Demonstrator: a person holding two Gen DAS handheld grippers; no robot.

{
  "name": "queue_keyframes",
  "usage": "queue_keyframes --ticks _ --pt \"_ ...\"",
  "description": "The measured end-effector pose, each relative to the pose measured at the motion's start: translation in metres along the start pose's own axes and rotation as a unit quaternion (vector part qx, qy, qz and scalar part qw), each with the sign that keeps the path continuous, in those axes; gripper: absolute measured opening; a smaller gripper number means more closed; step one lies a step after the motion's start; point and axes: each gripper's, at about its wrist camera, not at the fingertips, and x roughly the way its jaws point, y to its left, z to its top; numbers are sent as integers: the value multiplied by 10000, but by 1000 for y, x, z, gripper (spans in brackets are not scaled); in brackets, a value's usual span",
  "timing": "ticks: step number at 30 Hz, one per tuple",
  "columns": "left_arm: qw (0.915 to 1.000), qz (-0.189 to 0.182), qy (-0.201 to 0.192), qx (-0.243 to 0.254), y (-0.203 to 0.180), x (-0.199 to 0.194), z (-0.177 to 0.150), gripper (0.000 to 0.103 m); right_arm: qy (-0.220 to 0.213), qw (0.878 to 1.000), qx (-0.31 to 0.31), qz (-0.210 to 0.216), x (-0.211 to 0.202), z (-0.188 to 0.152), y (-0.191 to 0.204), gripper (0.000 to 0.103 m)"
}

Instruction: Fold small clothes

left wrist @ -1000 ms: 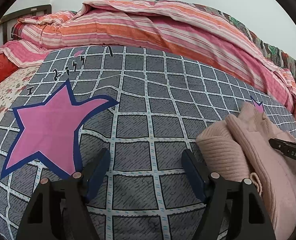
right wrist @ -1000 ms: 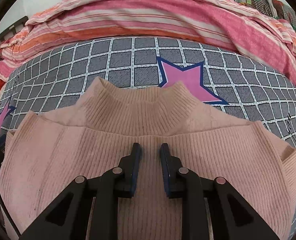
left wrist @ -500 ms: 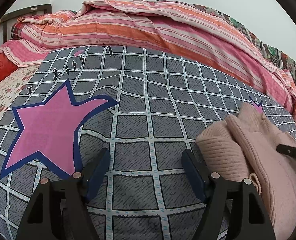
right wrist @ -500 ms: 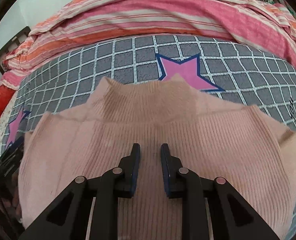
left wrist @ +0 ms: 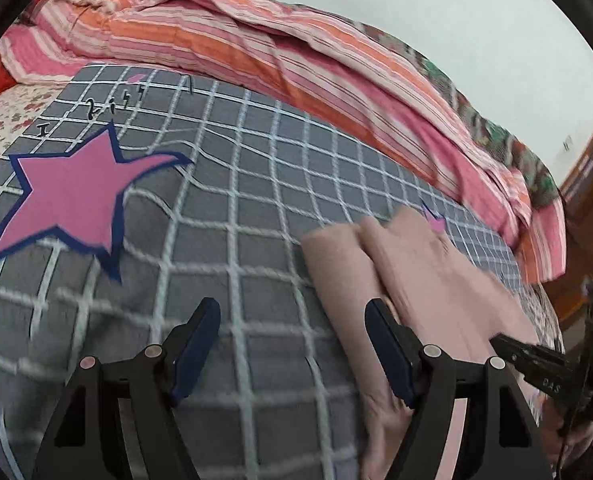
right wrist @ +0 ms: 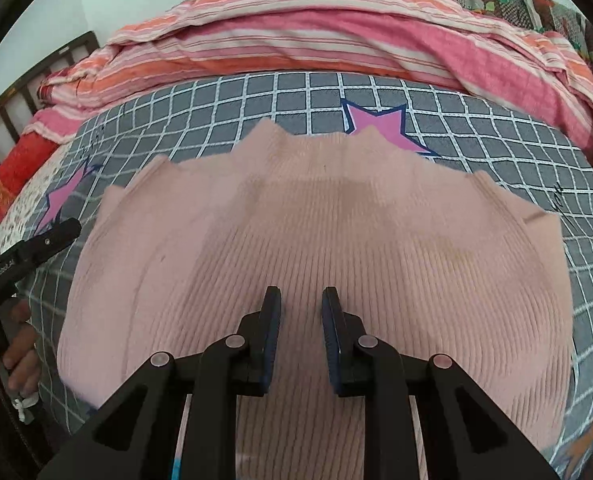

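The pink sweater (right wrist: 316, 240) lies spread on the grid sheet (left wrist: 256, 200) of the bed, toward its near right side, collar pointing at the striped quilt (right wrist: 316, 40) heaped along the far edge. It is already folded in at the sides, the collar and a sleeve fold lying on top.

A second ago the right tool (right wrist: 301, 308) sat low over the sweater's middle with the collar filling the upper view. Now more of the garment shows below the collar, and both shoulders and the sheet on either side are in view, so the tool has drawn back toward the near edge. Its jaws are as narrowly parted as before, with a clear gap and nothing pinched; ribbed knit shows through the gap.

The left tool (left wrist: 292, 332) has swung right. Earlier its spread jaws framed bare sheet with the sweater off to the side; now the right jaw overlaps the sweater's left edge in the view, while the left jaw is over the sheet. It holds nothing. The large star (left wrist: 72, 200) sits further left than before.

This looks like both tools repositioning toward the hem for the next fold, probably bottom up to collar. No grip is taken yet.
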Motion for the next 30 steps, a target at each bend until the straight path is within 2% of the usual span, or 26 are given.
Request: queue_keyframes --ticks 9,14,24,28,30 --pt "9994 -280 176 -87 -9 -27 -43 73 -151 9997 -138 -92 -23 -44 8 21" --pt "9989 -366 213 -210 -8 -43 -66 73 -178 9998 -45 37 -27 -76 5 21" --pt "9972 -567 317 -371 -14 -54 -94 73 -253 9986 207 407 -36 -93 -5 21" --pt "9962 -706 301 -414 -21 -52 -103 74 -211 9983 223 496 -42 -99 -9 10" --pt "9961 -701 295 -439 -25 -49 -106 74 -185 9976 279 610 -46 -102 -15 9"
